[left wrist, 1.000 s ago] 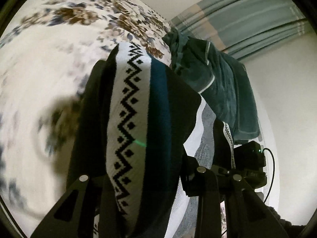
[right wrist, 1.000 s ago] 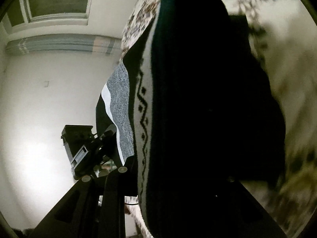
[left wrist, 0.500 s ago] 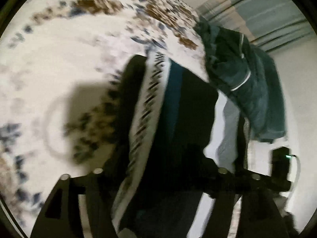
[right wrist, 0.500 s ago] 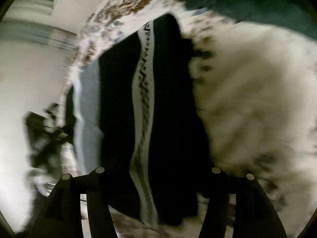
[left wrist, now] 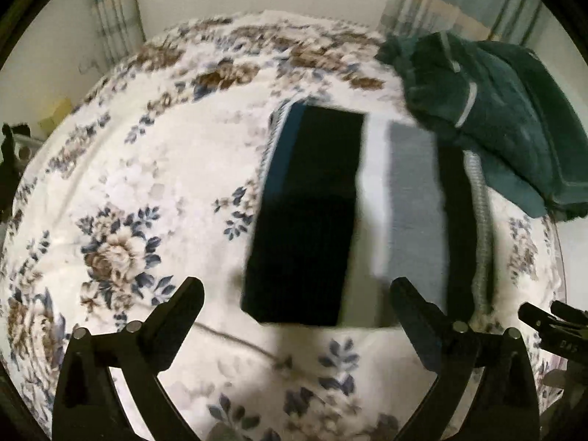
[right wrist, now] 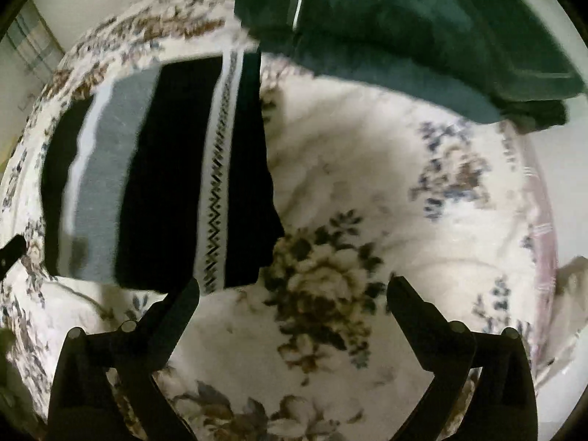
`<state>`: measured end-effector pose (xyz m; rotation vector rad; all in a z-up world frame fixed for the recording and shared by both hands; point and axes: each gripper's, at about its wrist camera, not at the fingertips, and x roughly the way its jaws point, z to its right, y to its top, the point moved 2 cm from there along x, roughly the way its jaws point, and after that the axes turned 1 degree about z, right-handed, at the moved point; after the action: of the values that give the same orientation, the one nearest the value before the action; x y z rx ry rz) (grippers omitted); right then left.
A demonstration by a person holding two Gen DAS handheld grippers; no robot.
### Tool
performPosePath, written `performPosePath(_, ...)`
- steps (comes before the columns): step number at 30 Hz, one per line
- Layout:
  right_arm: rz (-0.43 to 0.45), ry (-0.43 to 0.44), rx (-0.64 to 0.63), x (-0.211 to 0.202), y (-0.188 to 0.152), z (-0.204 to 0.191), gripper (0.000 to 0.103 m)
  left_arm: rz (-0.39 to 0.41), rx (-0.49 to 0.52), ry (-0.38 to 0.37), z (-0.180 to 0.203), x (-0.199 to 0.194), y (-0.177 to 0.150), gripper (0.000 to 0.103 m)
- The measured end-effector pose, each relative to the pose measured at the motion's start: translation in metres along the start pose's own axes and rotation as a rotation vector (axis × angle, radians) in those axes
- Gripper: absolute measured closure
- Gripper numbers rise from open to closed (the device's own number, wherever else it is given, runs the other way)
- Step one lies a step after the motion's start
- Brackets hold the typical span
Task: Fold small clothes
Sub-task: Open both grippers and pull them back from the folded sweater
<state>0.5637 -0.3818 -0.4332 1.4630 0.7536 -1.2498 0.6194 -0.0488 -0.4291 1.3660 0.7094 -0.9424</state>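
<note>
A folded knit garment [left wrist: 305,220] with black, teal, white and grey stripes lies flat on the floral bedspread [left wrist: 139,191]. In the right wrist view the same garment [right wrist: 172,169] shows a white band with a black zigzag. My left gripper [left wrist: 296,290] hovers over its near edge, jaws opening wide, pads clear of the cloth. My right gripper [right wrist: 294,286] is beside the garment's near right corner, jaws also opening, with only bedspread [right wrist: 367,191] between the fingers. Neither gripper holds anything.
A crumpled dark green garment [left wrist: 496,117] lies at the far right of the bed, touching the folded piece, and fills the top of the right wrist view [right wrist: 404,36]. Curtains [left wrist: 114,18] and a pale wall stand behind the bed. The bed's edge [right wrist: 544,257] curves down the right.
Both grippers were shut on the hanging striped garment; they have opened, let it go and drawn back. The garment now lies folded flat on the bed.
</note>
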Motion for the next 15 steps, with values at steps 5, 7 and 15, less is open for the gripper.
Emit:
performPosePath(5, 0.082, -0.039, 0.023, -0.087, -0.023, -0.004, 0.000, 0.057, 0.042, 0.013, 0.027, -0.065, -0.007, 0.000)
performPosePath(7, 0.115, -0.054, 0.023, -0.115, -0.033, -0.002, 0.000, 0.082, 0.053, 0.021, 0.035, -0.094, -0.012, 0.000)
performPosePath(15, 0.259, -0.084, 0.012, -0.268, -0.081, 0.001, 0.000, 0.182, 0.086, 0.037, 0.060, -0.210, -0.037, 0.000)
